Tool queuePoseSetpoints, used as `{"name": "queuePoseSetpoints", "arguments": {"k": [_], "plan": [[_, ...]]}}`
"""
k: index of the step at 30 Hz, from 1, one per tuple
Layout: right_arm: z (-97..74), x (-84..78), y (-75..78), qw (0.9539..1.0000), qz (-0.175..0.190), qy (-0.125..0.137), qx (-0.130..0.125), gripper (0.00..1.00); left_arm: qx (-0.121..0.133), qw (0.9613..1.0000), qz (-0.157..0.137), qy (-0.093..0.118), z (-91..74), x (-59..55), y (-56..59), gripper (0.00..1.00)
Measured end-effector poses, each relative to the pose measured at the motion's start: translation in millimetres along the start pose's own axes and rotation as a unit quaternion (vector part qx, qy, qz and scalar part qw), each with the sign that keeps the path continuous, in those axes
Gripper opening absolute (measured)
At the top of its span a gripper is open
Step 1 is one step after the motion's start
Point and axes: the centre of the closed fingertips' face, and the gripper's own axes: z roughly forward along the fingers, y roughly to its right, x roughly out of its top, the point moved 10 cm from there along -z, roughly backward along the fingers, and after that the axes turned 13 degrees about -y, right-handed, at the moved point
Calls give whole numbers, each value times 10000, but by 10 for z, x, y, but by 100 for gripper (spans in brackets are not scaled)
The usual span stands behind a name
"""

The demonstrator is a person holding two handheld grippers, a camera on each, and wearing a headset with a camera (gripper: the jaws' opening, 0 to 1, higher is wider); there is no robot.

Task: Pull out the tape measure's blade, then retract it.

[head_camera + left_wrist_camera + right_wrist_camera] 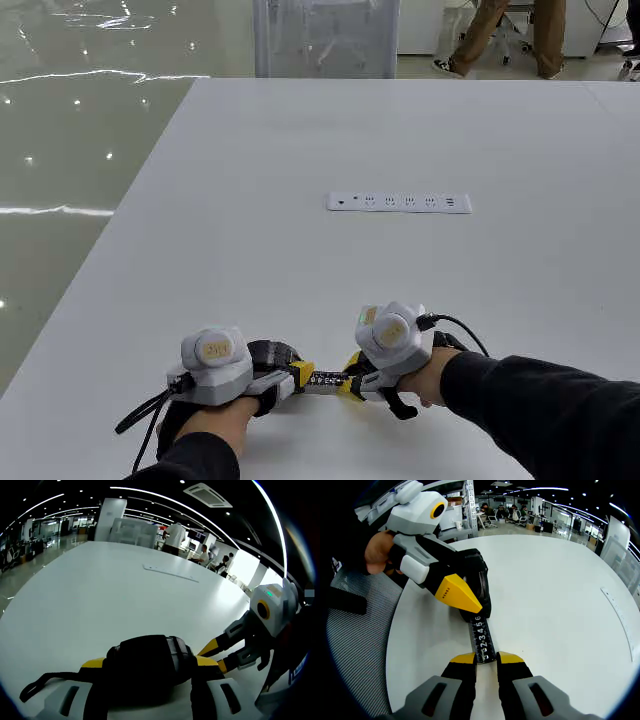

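Black casing of the tape measure (479, 587) is clamped by the left gripper (150, 664) at the table (300, 200) near edge. The blade (481, 632) (short length exposed) is pinched by the right gripper (484, 658), with its axis running straight between both.

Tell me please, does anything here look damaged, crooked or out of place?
Nothing stands out. The left claw holds the tape measure, the right claw grips the end of its blade, which runs out short and straight. The power strip lies flat on the table.

Matt white table (300, 150), glossy floor (80, 120), matt black tape measure (479, 575), smooth blade (482, 637)
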Motion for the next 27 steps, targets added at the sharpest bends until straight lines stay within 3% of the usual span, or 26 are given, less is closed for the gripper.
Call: {"name": "queuePoseSetpoints", "arguments": {"k": [27], "plan": [[103,194,-28,9999,-140,40,59,12,-42,10000,20,-39,-4,8,-12,62]]}}
